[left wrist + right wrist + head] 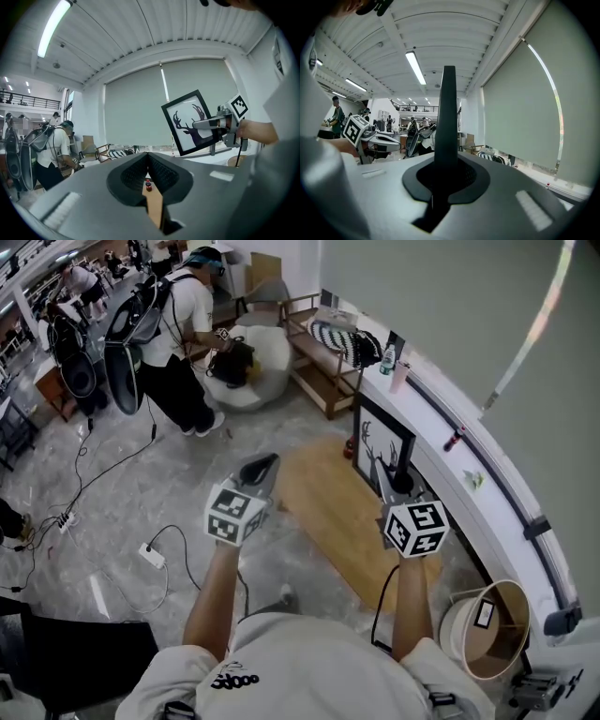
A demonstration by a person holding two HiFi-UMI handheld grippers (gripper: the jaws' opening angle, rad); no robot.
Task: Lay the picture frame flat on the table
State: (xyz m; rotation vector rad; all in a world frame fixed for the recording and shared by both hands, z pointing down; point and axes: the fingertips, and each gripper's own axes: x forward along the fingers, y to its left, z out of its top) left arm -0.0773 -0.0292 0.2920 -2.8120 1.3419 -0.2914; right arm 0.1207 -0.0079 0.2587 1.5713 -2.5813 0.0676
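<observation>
Standing upright at the centre right of the head view, the picture frame (380, 442) is clamped by its near edge in the right gripper (400, 482). The black border and deer silhouette are turned toward the left of the picture. The frame is held over the far right part of the wooden table (328, 507), just beside the white ledge (450, 460); whether its lower edge touches the tabletop cannot be told.

In the right gripper view the frame is seen edge-on as a dark vertical bar rising from the middle of the picture, pinched between the two jaws with the pads pressed on it. In the left gripper view the frame (189, 123) is found at the upper right, tilted, with the other gripper fastened on its right side.

The left gripper (262, 466) is held at the centre left of the head view, over the table's near left edge and well apart from the frame. Its jaws are drawn together at the tips with nothing gripped; only a strip of tabletop and a small red bottle (148, 184) are seen through the slit.
</observation>
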